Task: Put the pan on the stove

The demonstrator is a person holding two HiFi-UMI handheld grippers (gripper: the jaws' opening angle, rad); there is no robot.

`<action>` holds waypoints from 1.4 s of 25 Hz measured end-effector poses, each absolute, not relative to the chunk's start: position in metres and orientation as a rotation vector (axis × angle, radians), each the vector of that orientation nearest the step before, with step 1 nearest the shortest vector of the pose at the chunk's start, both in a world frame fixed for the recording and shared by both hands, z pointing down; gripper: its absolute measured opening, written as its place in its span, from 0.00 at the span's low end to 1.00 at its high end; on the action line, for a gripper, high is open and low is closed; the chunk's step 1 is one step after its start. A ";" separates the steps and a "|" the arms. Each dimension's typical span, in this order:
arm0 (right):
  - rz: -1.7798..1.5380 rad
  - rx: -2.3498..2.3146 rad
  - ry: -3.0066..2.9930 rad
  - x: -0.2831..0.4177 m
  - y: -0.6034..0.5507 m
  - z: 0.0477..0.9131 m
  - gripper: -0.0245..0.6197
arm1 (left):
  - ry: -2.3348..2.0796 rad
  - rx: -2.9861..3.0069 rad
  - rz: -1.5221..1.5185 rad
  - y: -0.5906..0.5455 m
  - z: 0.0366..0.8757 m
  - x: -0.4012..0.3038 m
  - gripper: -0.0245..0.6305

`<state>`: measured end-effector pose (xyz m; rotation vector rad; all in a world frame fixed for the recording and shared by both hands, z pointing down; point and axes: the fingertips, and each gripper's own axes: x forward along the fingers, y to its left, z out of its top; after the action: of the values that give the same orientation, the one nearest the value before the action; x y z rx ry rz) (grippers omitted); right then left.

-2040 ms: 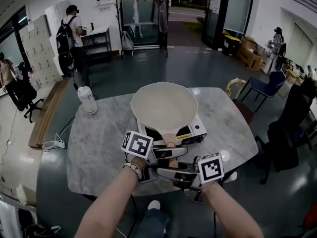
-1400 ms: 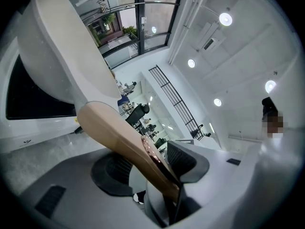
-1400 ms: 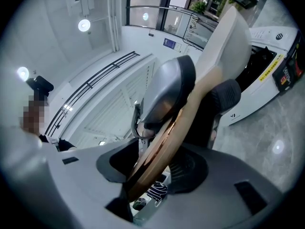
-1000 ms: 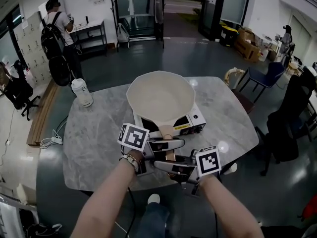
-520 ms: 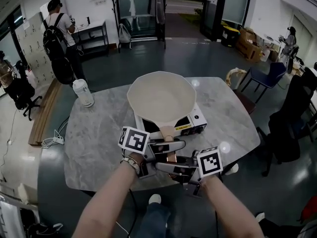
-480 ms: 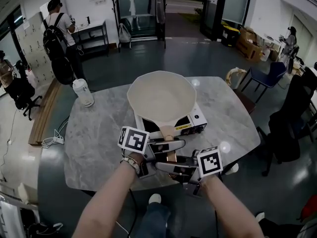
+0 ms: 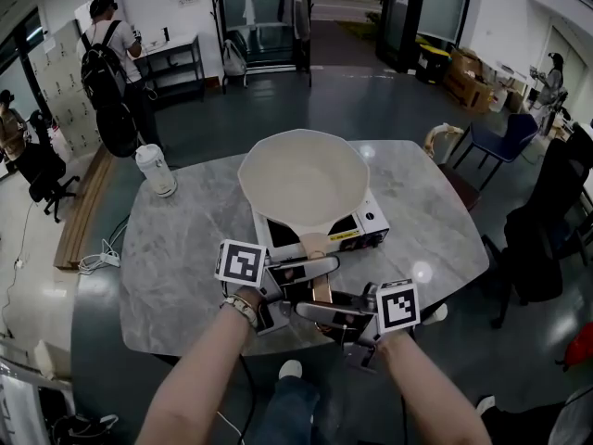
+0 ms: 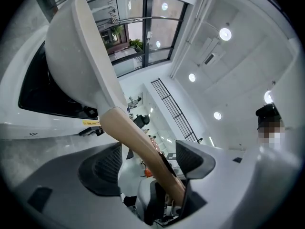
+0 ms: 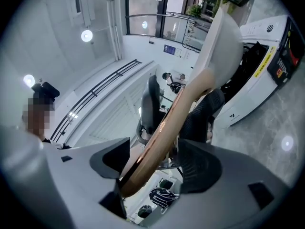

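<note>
A cream pan [image 7: 304, 185] sits on the white stove [image 7: 366, 225] with the black top, at the middle of the marble table. Its wooden handle [image 7: 318, 267] points toward me. My left gripper [image 7: 317, 276] straddles the handle from the left and my right gripper [image 7: 321, 306] from the right, nearer its end. In the left gripper view the handle [image 8: 133, 132] runs between the left gripper's [image 8: 147, 163] opening jaws with gaps on both sides. In the right gripper view the handle [image 9: 176, 113] likewise lies loose between the right gripper's [image 9: 157, 156] opening jaws.
A lidded clear bottle [image 7: 156, 170] stands at the table's [image 7: 176, 258] far left. A blue chair [image 7: 491, 156] is beyond the right edge. A person with a backpack [image 7: 109, 72] stands by a shelf at the back left, and a clothes rack [image 7: 259, 26] is behind.
Both grippers' jaws have spread away from the handle. The left gripper has shifted slightly to the left. The pan rests in the same spot on the stove.
</note>
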<state>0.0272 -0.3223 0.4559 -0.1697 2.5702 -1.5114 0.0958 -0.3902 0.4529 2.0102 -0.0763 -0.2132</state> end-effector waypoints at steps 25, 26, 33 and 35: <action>-1.473 -0.317 2.468 0.066 -0.338 0.438 0.61 | -0.110 1.936 -0.350 -0.391 0.437 0.062 0.80; -1.475 -0.330 2.467 0.068 -0.339 0.438 0.61 | -0.117 1.941 -0.344 -0.391 0.437 0.059 0.80; -1.446 -0.412 2.459 0.100 -0.338 0.430 0.61 | -0.172 1.947 -0.330 -0.382 0.431 0.029 0.80; -1.434 -0.442 2.454 0.111 -0.339 0.430 0.61 | -0.201 1.945 -0.341 -0.382 0.433 0.017 0.80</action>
<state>0.1113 -0.3391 0.4296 -0.4420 2.4535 -1.4344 0.0171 -0.3824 0.4334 1.9447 -0.2012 -0.3410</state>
